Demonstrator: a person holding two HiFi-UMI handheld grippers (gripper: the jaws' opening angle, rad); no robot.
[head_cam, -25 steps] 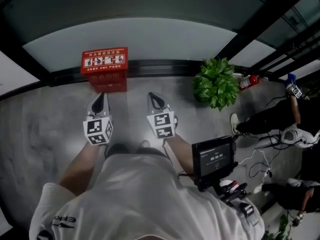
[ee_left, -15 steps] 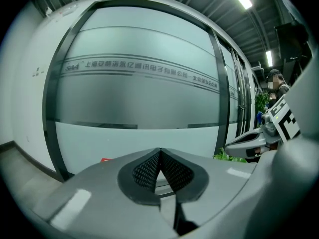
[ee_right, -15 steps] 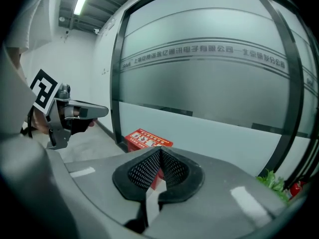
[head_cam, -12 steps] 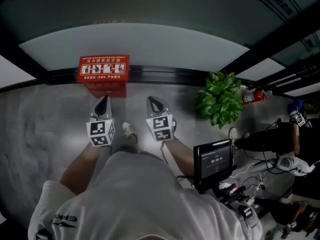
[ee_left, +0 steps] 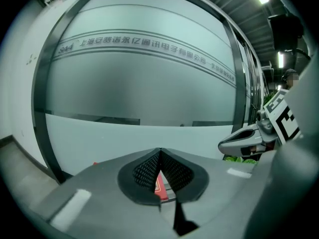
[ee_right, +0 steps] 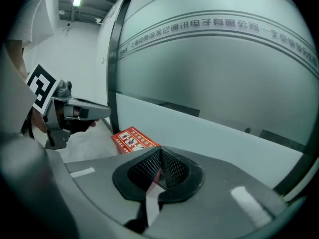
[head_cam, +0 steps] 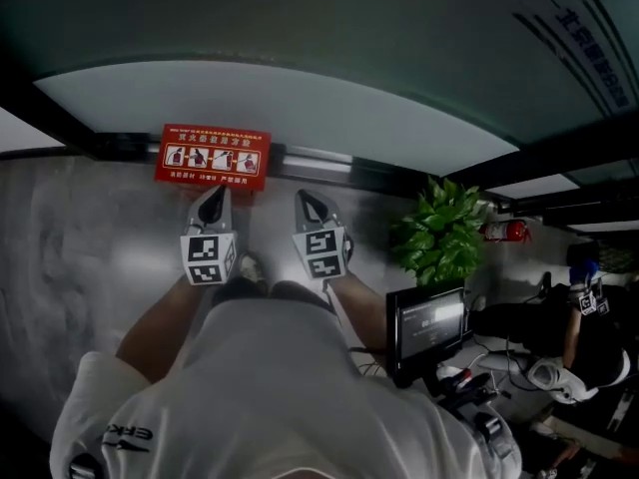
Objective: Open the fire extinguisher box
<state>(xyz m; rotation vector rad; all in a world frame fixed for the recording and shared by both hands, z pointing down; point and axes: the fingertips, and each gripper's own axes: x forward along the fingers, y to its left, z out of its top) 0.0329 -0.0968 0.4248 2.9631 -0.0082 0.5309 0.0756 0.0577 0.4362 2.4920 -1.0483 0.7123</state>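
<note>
A red fire extinguisher box [head_cam: 212,157] stands on the floor against the frosted glass wall, its lid down, printed with white pictures. It shows beyond the right gripper's jaws as the red box [ee_right: 133,139], and a sliver of red box [ee_left: 160,188] peeks between the left jaws. My left gripper [head_cam: 213,203] is shut and empty, its tip just short of the box's front edge. My right gripper [head_cam: 311,208] is shut and empty, to the right of the box, over the floor.
A frosted glass wall [head_cam: 300,98] with dark frames runs behind the box. A potted green plant [head_cam: 441,233] stands to the right, with a red extinguisher [head_cam: 504,231] beyond it. A monitor rig [head_cam: 431,327] hangs at my right side. A person [head_cam: 589,337] sits far right.
I have walked toward the wall: the box has drawn closer to both grippers, and the left tip now nearly reaches its front edge. Both grippers stayed shut.
</note>
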